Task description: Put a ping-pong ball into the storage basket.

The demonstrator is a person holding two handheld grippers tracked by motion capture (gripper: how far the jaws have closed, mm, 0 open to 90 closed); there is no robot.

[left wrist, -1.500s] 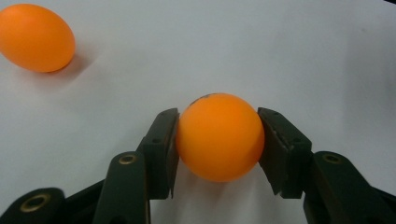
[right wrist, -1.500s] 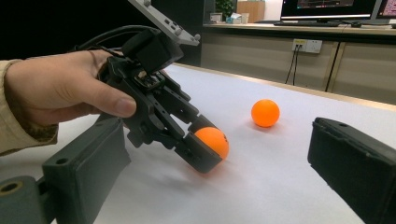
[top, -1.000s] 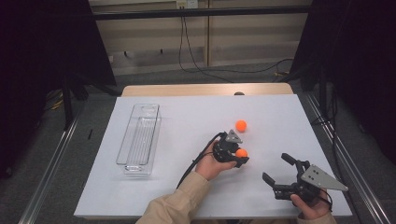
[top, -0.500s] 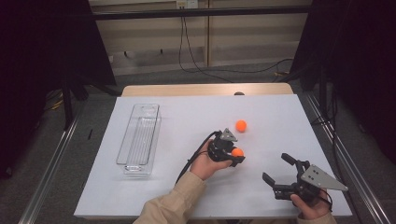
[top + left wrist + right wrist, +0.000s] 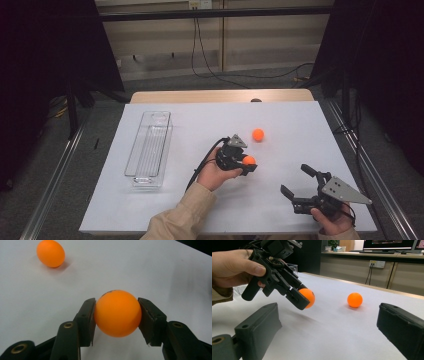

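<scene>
High view: my left gripper (image 5: 245, 162) is mid-worktop (image 5: 300, 130), closed on an orange ball (image 5: 249, 160). A second ball (image 5: 258, 134) sits just beyond it, apart. A clear tray (image 5: 150, 147) lies well off to its left. My right gripper (image 5: 300, 182) is near the front edge, jaws spread wide, holding nothing.

Left gripper view: ball pinched between both pads at its widest line, one pad per side, looks centred. The ball appears clear of the worktop, though I can't be sure from here. Second ball ahead, up-left.

Right gripper view: jaws wide apart, empty. Left gripper ahead with its ball held slightly above the surface.

Handling, my read: looks like a ping-pong ball, so light, stiff thin shell, smooth and slippery. Grip across the equator, modest squeeze; off-centre and it pops out, and the loose one will roll if nudged.
</scene>
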